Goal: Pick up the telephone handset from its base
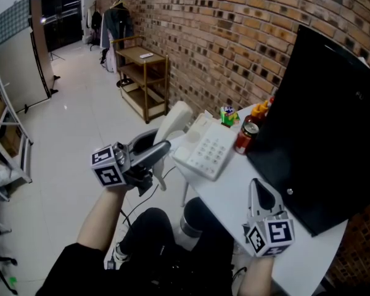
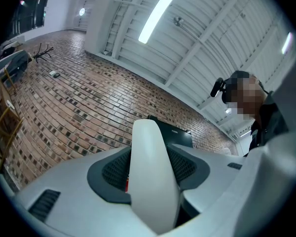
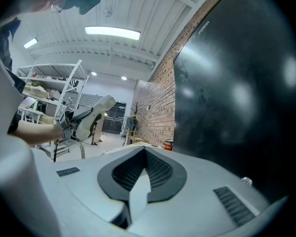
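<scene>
Where the handset (image 1: 176,121) hangs off its base (image 1: 205,151), the left gripper (image 1: 162,148) pinches it between its jaws. The right gripper (image 1: 256,185) has its jaws pressed together.

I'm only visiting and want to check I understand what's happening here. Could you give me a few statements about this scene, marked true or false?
1. The left tongs grip the white plastic telephone handset. True.
2. The handset rests on the white keypad telephone base. False: it is held up off the base, to its left.
3. A red drink can stands beside the base on the white table. True.
4. The right tongs hold the can. False: they are shut and empty, apart from the can.
</scene>
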Motion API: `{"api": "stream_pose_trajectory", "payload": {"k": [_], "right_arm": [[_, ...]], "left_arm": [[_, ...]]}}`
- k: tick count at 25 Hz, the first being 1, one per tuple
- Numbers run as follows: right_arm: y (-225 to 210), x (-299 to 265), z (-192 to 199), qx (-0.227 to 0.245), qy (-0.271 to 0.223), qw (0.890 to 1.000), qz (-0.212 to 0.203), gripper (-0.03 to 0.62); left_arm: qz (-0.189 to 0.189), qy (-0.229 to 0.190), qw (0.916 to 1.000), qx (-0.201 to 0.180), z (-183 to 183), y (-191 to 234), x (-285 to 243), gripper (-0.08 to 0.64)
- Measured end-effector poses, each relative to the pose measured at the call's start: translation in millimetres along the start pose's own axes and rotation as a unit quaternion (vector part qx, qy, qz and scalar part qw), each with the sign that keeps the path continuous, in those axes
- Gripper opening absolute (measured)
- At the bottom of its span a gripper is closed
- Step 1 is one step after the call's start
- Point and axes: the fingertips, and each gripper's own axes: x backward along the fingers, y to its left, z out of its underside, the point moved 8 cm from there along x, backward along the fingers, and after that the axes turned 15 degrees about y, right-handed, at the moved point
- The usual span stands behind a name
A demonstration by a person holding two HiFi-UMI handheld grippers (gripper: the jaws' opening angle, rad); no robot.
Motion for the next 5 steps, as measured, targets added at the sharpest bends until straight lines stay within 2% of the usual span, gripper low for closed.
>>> {"api": "stream_pose_trajectory", "payload": {"k": [5], "right_arm": [[2.7,-0.9,0.3,0.002,0.0,1.0,-0.002,0.008]], "left_arm": [[0.0,0.001,1.0,0.005,2.1,3.1,-0.1,0.222]]}}
